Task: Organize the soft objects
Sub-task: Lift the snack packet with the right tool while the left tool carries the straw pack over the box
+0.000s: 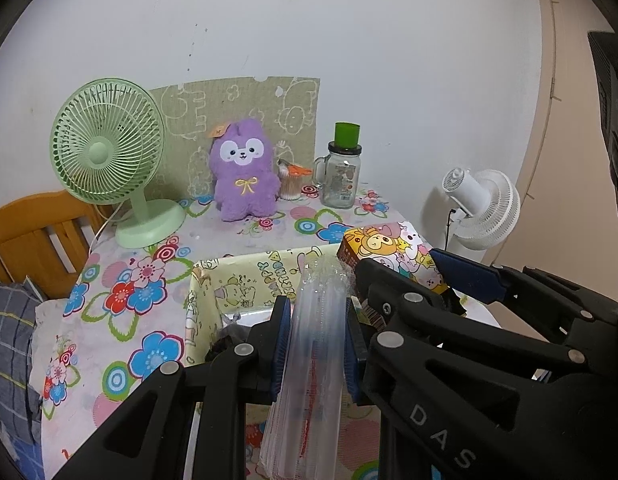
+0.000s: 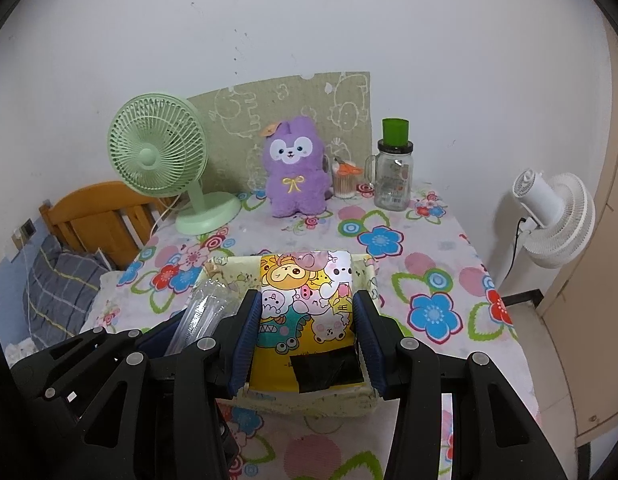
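Cartoon packet [image 2: 305, 300] sits clamped between right fingers [image 2: 367, 340] (over the box [image 2: 309, 406])

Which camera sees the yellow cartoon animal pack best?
The right wrist view: the yellow cartoon pack faces the camera nearly whole, held between the right gripper's fingers over the storage box. The left wrist view shows only its top end from the side, partly behind that gripper.

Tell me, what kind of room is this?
Probably a bedroom at home. A wooden bed frame with bedding stands beside a table under a flowered cloth, which holds a plush toy and a green fan.
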`<state>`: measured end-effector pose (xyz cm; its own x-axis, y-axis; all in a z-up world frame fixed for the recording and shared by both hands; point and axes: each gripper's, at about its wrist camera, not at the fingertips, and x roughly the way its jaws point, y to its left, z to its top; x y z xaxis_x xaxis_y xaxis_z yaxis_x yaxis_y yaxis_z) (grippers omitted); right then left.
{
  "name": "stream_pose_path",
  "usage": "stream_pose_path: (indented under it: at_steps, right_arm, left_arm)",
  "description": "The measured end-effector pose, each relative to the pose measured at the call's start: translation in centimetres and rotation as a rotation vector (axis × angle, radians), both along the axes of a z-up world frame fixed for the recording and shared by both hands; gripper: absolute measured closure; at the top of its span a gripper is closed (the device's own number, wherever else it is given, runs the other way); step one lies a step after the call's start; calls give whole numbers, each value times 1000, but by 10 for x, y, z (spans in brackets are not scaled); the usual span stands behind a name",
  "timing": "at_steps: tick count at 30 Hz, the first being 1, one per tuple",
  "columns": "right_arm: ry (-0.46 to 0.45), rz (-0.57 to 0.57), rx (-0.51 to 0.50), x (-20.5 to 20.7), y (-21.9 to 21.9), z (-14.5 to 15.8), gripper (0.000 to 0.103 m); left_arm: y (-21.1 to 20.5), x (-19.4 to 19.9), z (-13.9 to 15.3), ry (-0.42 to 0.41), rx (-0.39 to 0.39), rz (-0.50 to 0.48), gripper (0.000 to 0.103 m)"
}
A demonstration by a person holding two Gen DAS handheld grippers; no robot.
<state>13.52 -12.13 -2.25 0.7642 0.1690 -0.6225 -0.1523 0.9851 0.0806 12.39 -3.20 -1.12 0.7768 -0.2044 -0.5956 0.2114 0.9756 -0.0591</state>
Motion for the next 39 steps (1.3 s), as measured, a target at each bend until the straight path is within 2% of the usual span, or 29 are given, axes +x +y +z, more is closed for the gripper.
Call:
stream_pose_path:
  at_steps: [19, 37, 39]
  right_arm:
    - [31, -2, 24, 48, -4, -16, 52]
    - [75, -7, 38, 84, -12, -41, 52]
    - [82, -3, 40, 86, -12, -44, 52]
  left_arm:
    - [1, 44, -13, 25, 4, 47, 76]
    - [-2, 84, -45, 95, 21, 89, 76]
    - [-1, 87, -47, 101, 37, 113, 59]
